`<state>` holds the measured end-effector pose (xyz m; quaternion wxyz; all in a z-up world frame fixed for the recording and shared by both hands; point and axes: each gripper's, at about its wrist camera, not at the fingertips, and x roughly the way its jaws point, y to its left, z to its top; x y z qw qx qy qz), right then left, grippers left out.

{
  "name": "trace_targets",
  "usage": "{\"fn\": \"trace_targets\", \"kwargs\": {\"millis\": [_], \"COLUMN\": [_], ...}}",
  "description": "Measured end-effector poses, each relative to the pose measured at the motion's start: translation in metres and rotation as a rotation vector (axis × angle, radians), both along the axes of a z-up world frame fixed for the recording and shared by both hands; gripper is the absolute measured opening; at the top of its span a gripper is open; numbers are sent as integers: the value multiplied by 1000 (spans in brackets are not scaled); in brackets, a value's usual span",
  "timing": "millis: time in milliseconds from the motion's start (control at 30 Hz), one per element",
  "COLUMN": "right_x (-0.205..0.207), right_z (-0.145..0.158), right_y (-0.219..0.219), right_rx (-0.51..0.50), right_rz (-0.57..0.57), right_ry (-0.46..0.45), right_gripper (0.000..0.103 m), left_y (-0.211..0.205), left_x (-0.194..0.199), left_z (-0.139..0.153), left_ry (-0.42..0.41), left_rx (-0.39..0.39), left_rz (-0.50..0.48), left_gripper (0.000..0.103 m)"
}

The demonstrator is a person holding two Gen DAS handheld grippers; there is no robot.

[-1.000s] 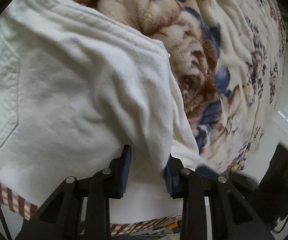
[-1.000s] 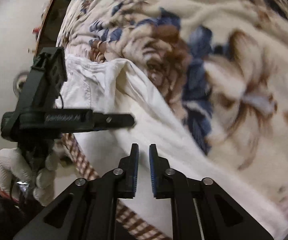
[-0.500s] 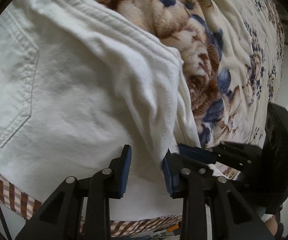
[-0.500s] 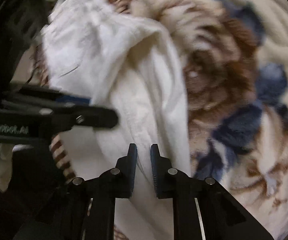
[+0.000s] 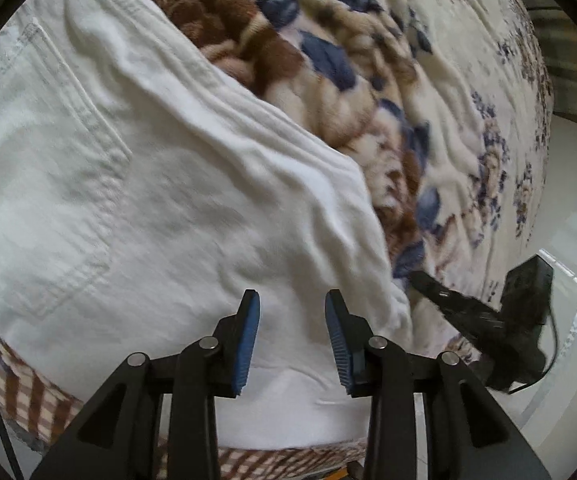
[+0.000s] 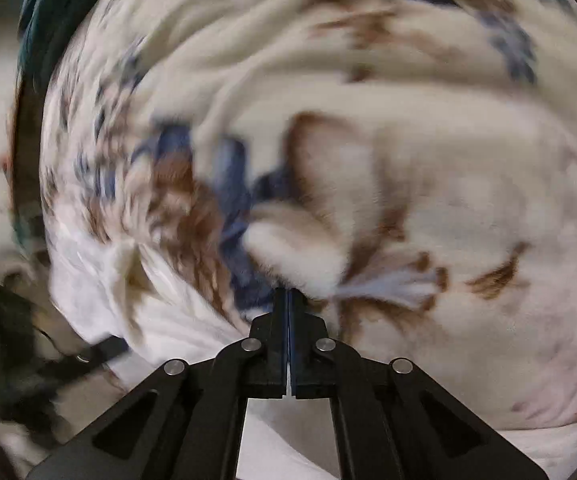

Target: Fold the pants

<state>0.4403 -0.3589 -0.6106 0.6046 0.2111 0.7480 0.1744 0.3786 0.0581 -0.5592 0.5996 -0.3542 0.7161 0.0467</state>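
1. Plainly, the white pants (image 5: 136,184) lie spread on a bed, over a floral fleece blanket (image 5: 428,80), back pocket up. A thick seamed edge runs diagonally across the left wrist view; the near part reaches the bed's edge, where a checked brown-and-white cloth (image 5: 28,392) shows beneath.

2. Left gripper (image 5: 291,340) points steeply down over the near part of the pants. Its fingers stand moderately spread, and have just been widening a little. White cloth lies between and below them, but the blue pads (image 5: 248,340) do not press on it, so nothing is pinched. Judged: a release after laying the fabric flat.

3. Right gripper (image 6: 288,344): fingers pressed together, having just been closing. No cloth shows between them in its own view, which is badly motion-blurred. The tips sit at the line where pants (image 6: 176,332) meet blanket. Judged: either a missed nip at the edge or a closed tool for smoothing; cannot tell which.

4. From the left view the right gripper (image 5: 484,320) sits just beside the pants' right-hand corner, low over the blanket.

5. Outward: pale floor (image 5: 576,240) beyond the bed's far side.
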Motion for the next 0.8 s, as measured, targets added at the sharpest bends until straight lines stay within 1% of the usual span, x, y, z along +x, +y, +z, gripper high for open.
{"fn": "trace_targets", "kwargs": {"millis": [33,67,100,133,167,200,233,333,367,400,433,467,533,567,600,633,700,733,767,800], "right_x": [2,4,6,7,11,11,11,6,2,-5,-11,-12,-14,-11,-5,1,8,10,11,11], "right_z": [3,9,18,24,28,28,25,12,9,8,6,9,19,24,26,22,-1,-16,-30,-38], "right_y": [-1,3,8,17,30,38,55,98,107,122,131,131,133,127,121,111,92,81,75,73], "right_rx": [35,58,108,137,112,103,117,132,107,79,33,2,-45,-70,-75,-73,-16,24,63,81], "right_rz": [11,45,86,138,212,255,318,481,545,617,660,649,597,556,487,400,245,136,53,16], "right_ry": [2,-11,-31,-46,-58,-65,-61,-28,-41,-65,-80,-98,-163,-197,-198,-180,-66,7,71,105], "right_gripper": [2,3,8,26,38,57,61,60,56,21,5,5,5,4,4,4,6,8,9,12], "left_y": [1,3,6,9,11,13,14,16,14,13,11,10,11,10,11,12,16,17,19,19], "left_x": [1,1,0,0,-1,-2,-3,-5,-5,-5,-5,-6,-8,-8,-9,-11,-12,-12,-12,-11], "left_z": [-3,-4,-6,-7,-8,-9,-9,-6,-5,-5,-5,-5,-5,-7,-8,-10,-13,-13,-12,-11], "left_ry": [5,4,5,9,9,11,14,15,12,8,6,5,0,-1,0,3,12,12,11,11], "left_rx": [11,12,15,22,23,24,28,31,36,42,48,50,61,67,68,66,69,67,69,77], "left_rz": [-2,4,6,6,7,5,6,4,-7,-20,-33,-41,-55,-59,-57,-52,-45,-41,-43,-51], "left_gripper": [32,32,32,32,32,32,32,32,32,32,32,32,32,32,32,32,32,32,32,32]}}
